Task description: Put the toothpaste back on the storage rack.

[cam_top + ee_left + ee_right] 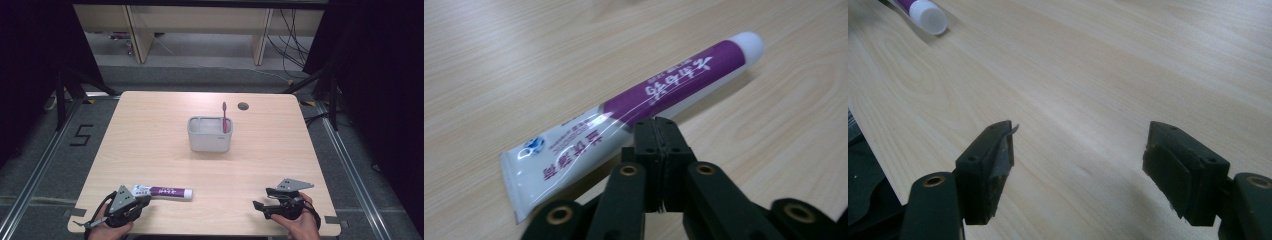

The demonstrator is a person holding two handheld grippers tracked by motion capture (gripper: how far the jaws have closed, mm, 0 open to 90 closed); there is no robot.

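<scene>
A white and purple toothpaste tube lies flat near the table's front left. My left gripper sits at the tube's crimped end. In the left gripper view its two black jaws are pressed together with nothing between them, and the tips rest just short of the tube, which lies across behind them. My right gripper rests near the front right edge with its jaws wide apart over bare wood. The tube's white cap shows far off at the upper left of the right gripper view.
A grey rectangular holder stands at the table's middle with a pink toothbrush upright in its right side. A round cable hole lies behind it. The light wooden tabletop ends close behind both hands.
</scene>
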